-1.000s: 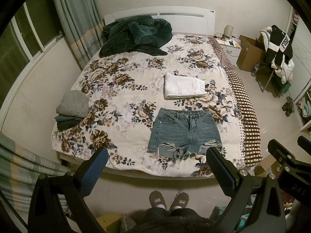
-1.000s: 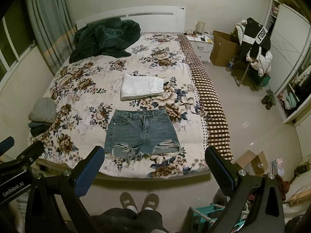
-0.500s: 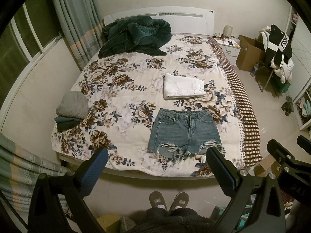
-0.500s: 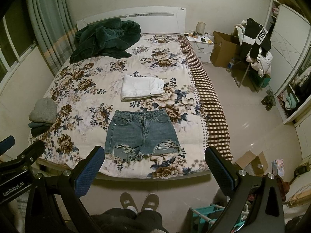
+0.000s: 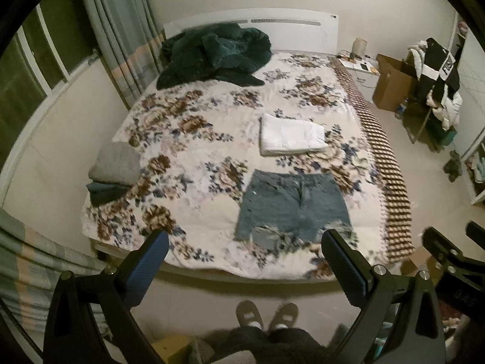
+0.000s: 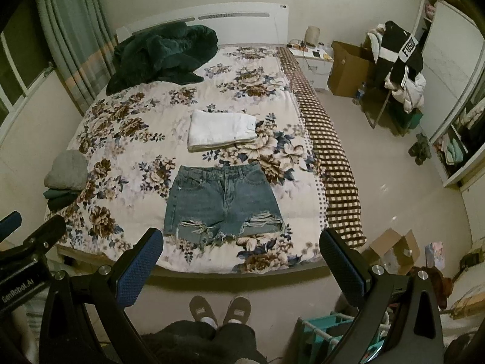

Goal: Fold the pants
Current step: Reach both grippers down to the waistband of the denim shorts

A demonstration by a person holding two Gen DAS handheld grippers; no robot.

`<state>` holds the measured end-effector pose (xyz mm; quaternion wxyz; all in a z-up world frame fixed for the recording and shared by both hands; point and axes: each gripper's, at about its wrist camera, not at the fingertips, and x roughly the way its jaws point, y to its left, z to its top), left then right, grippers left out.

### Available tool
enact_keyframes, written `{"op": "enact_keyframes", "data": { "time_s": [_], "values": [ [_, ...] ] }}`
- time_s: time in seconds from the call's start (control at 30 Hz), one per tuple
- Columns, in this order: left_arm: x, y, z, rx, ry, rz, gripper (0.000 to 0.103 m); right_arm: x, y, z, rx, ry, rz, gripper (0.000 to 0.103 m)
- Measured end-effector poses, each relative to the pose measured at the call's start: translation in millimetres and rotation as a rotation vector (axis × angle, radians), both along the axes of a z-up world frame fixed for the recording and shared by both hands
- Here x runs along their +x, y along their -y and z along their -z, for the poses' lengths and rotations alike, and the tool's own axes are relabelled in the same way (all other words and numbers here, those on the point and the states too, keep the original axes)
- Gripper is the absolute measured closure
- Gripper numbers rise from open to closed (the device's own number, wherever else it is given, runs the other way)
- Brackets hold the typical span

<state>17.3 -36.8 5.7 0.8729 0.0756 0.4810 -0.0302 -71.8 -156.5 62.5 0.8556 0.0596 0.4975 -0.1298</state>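
Note:
Blue denim shorts [image 5: 292, 204] [image 6: 222, 200] with frayed hems lie flat and unfolded near the foot of the floral bed [image 5: 194, 139] [image 6: 127, 127], waistband toward the headboard. My left gripper [image 5: 245, 259] is open and empty, held high above the floor before the bed's foot edge, well short of the shorts. My right gripper [image 6: 241, 257] is open and empty in the same stance, beside the left one.
A folded white garment [image 5: 291, 135] [image 6: 221, 130] lies just beyond the shorts. A grey and green folded pile [image 5: 113, 171] [image 6: 65, 179] sits at the bed's left edge. A dark green blanket [image 5: 212, 54] is heaped by the headboard. Cardboard boxes [image 6: 391, 247] and a clothes-laden chair [image 6: 397, 69] stand right.
Both grippers have shifted slightly, so the bed sits a touch differently in view and the left view is blurred. The shorts have not moved. Both grippers stay open.

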Motion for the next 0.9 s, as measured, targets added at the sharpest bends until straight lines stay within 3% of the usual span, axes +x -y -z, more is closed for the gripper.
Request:
{"op": "enact_keyframes", "data": {
  "time_s": [0.23,0.4,0.53,0.67,0.9],
  "values": [
    [46.8,-14.5,48.7,0.041,0.036,-0.032,0.000,34.4,28.8,62.2,0.033,-0.046,0.063,0.000],
    [83.0,1.6,98.2,0.078,-0.023,-0.034,0.000,79.7,57.9,116.5,0.013,-0.091,0.089,0.000],
    [107.6,33.4,144.0,0.134,-0.078,-0.037,0.000,124.0,98.5,167.1,0.057,-0.142,0.087,0.000],
    [127.1,76.8,199.9,0.150,-0.149,-0.067,0.000,162.8,147.0,217.8,0.120,-0.192,0.067,0.000],
    [149.2,191.8,345.5,0.103,-0.347,-0.134,0.000,246.4,269.8,349.8,0.227,-0.329,-0.013,0.000]
  ]
}}
